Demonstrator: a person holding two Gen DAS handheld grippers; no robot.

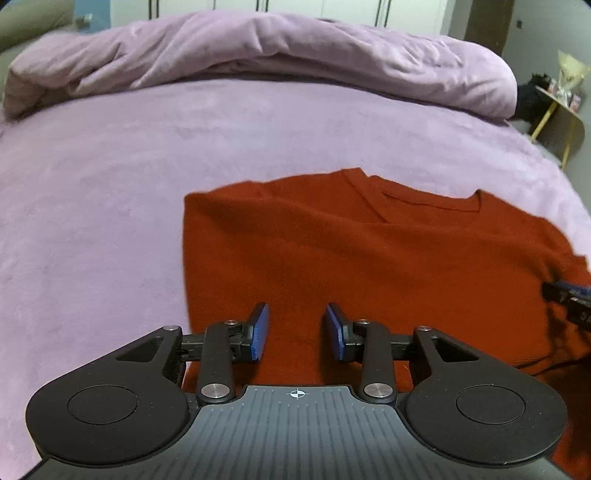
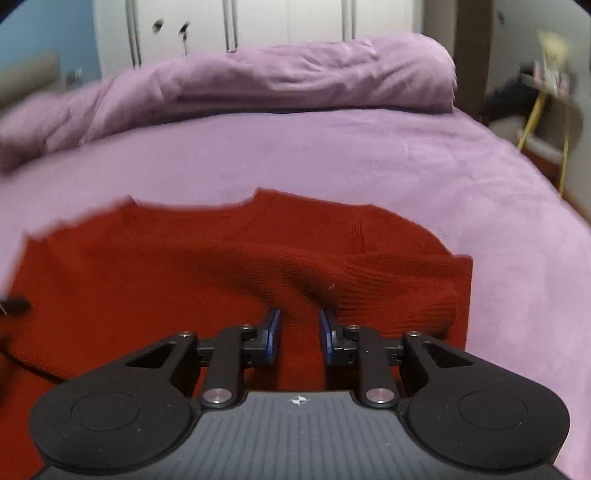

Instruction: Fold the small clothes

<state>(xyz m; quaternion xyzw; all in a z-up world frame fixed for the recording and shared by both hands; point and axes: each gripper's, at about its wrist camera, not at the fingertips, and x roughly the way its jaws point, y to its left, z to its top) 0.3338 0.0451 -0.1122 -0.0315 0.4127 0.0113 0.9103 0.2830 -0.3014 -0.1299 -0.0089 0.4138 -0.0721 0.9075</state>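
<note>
A red knit sweater (image 1: 369, 258) lies on the lilac bedspread, its V-neck toward the far side and its left sleeve folded in. My left gripper (image 1: 296, 314) is open and empty above the sweater's lower left part. The right gripper's tip (image 1: 565, 295) shows at the right edge of this view. In the right wrist view the sweater (image 2: 184, 277) fills the lower middle. My right gripper (image 2: 298, 319) is open, and a raised fold of the knit (image 2: 369, 288) lies just ahead of and partly between its fingers. The left gripper's tip (image 2: 14, 304) shows at the far left.
A bunched lilac duvet (image 1: 258, 48) lies across the far side of the bed (image 1: 110, 184). White wardrobe doors (image 2: 258, 22) stand behind it. A small side table with yellow legs (image 1: 557, 110) and clutter stands past the bed's right edge.
</note>
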